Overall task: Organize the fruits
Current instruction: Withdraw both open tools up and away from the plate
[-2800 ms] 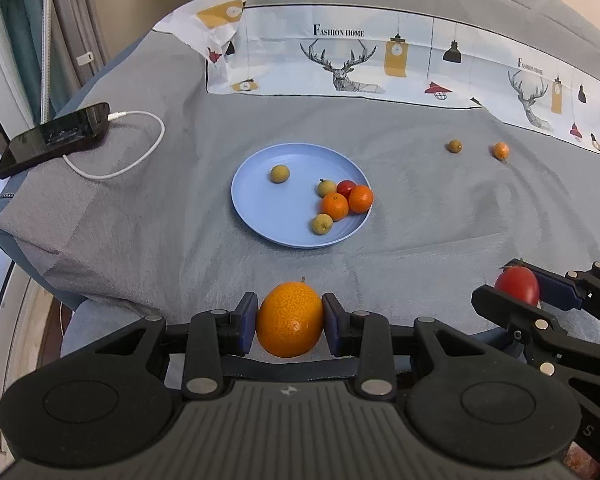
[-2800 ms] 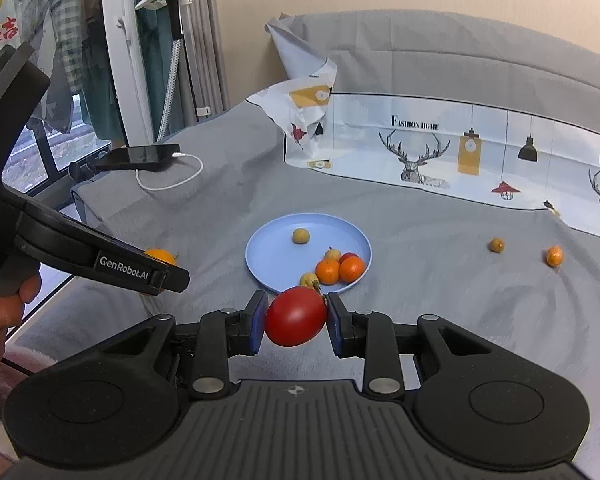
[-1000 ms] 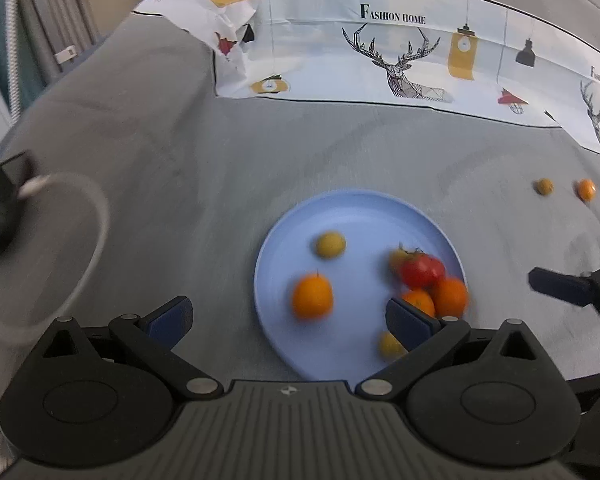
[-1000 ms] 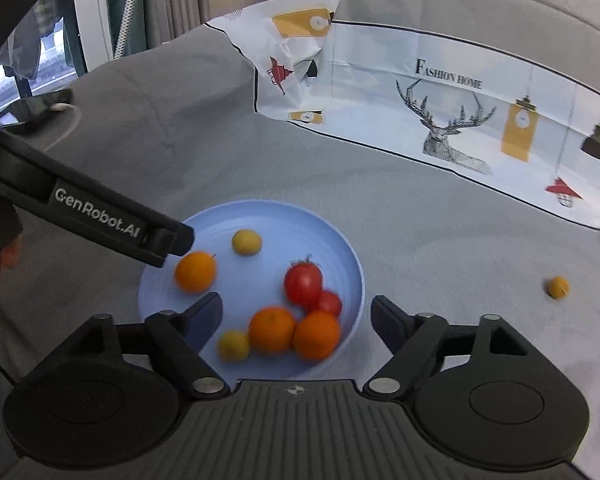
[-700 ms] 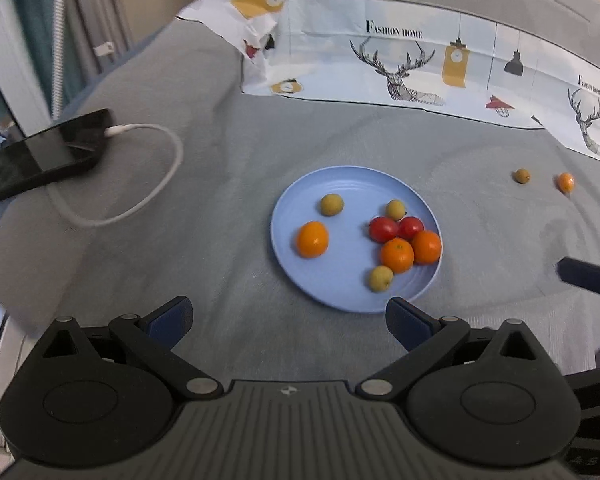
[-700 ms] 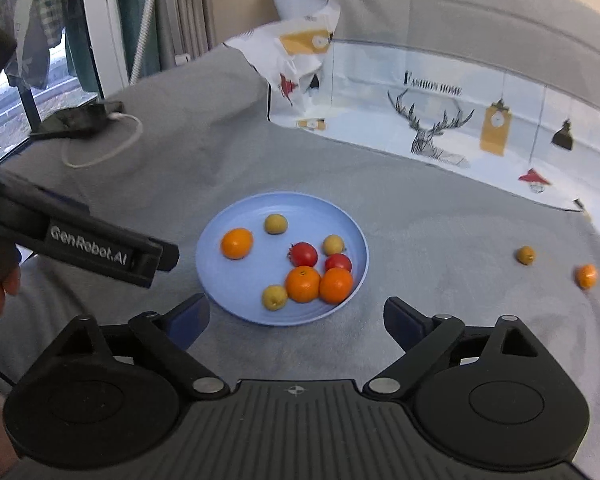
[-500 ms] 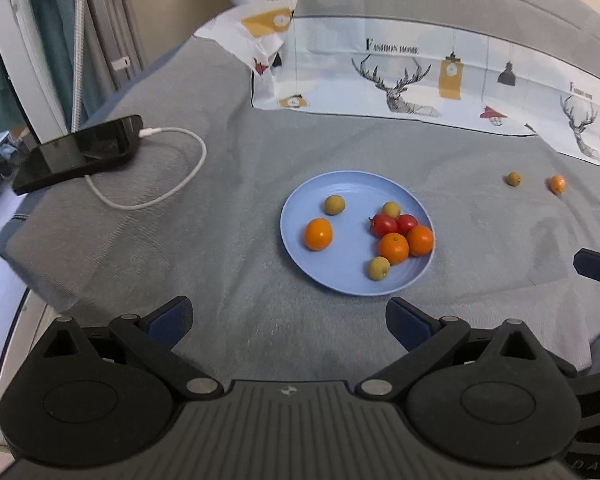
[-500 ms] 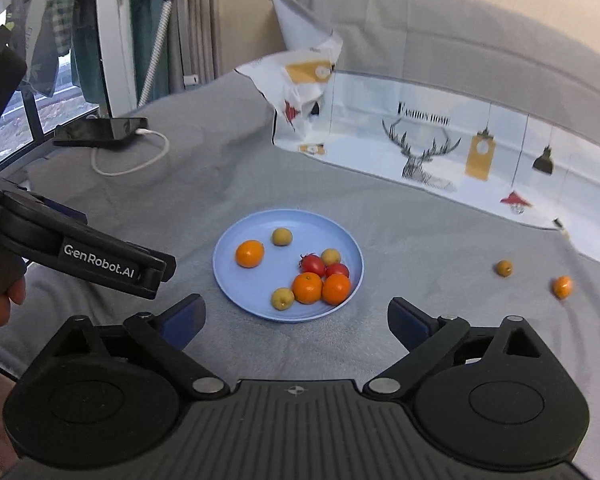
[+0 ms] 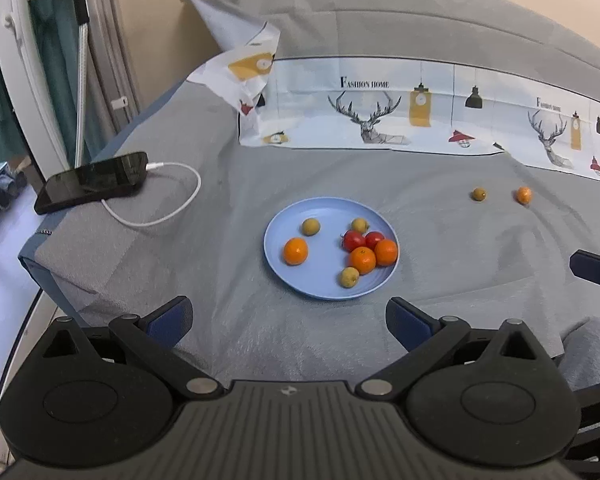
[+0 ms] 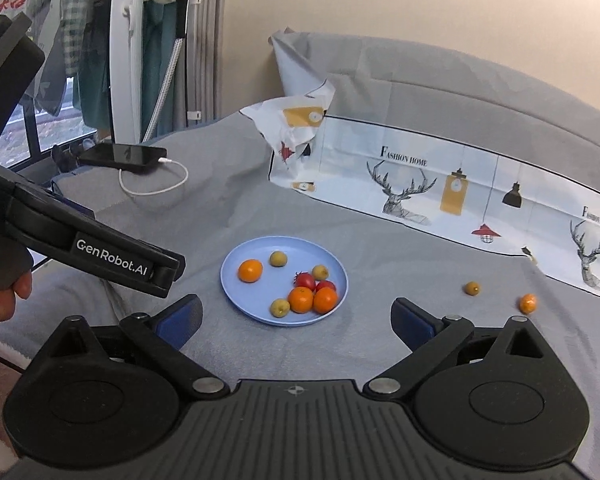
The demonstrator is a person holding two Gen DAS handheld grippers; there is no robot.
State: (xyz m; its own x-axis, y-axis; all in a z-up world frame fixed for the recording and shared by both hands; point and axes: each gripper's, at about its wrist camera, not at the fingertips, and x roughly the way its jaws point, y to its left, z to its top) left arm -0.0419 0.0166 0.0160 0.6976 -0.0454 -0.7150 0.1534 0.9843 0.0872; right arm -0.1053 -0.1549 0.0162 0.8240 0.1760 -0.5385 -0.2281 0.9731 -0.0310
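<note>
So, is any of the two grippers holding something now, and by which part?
Nothing is held. The left gripper and the right gripper both have open, empty jaws; the fruits lie on the round light-blue plate.

Eight little fruits sit on my blue plate (image 9: 278, 264) on the bed; one orange (image 9: 523, 195) and a yellowish one (image 9: 478, 194) lie loose, well apart.

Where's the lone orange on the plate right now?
In the left wrist view the lone orange sits on the blue plate's left side, just below a yellow-green fruit.
</note>
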